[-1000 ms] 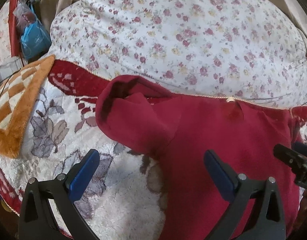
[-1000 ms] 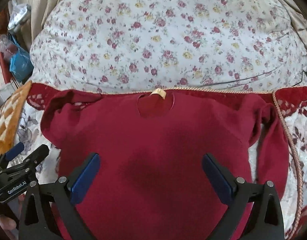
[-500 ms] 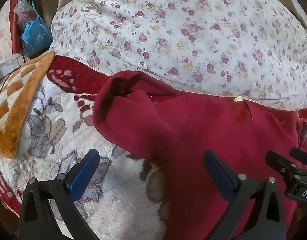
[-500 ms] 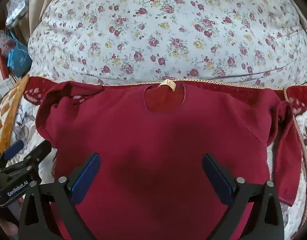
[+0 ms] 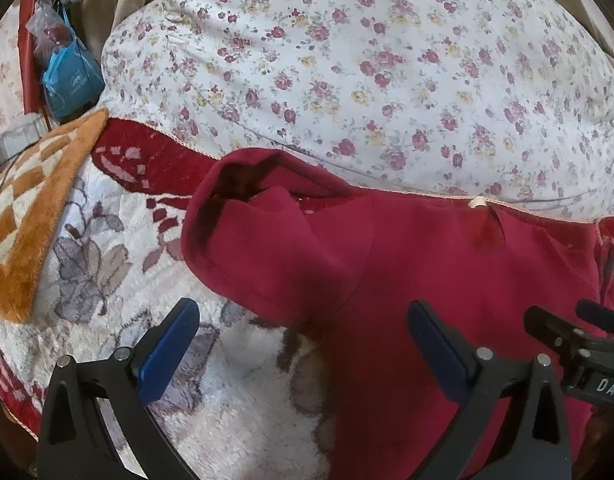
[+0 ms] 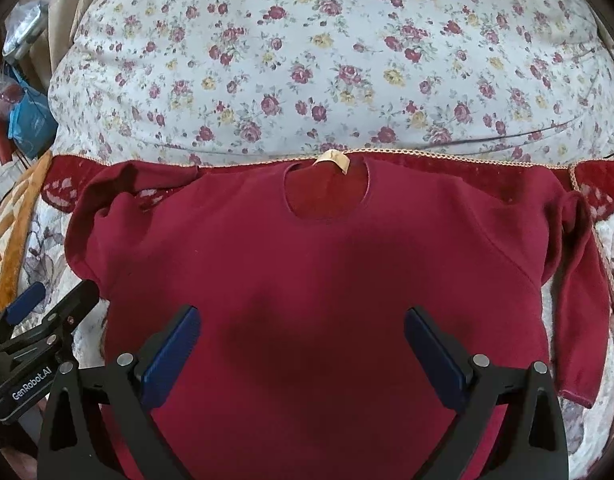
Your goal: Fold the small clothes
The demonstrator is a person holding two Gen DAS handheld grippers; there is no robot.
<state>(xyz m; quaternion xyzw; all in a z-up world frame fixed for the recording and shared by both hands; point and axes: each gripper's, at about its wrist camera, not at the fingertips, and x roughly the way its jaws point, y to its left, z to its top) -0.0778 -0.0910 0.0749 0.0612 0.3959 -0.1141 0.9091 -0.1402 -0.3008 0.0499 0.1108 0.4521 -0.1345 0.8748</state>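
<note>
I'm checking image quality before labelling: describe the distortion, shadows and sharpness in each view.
Left wrist view: strong fisheye bulges the floral pillow; dark vignette in the corners; soft daylight; red shirt sharp. Right wrist view: same barrel distortion; a dim shadow patch on the shirt's middle between the open right gripper's fingers; no glare.

My two grippers, left (image 5: pixel 301 338) and right (image 6: pixel 301 336), are black framed with blue finger pads (image 6: pixel 171 354), silver screws and white "GenRobot.AI" lettering.
</note>
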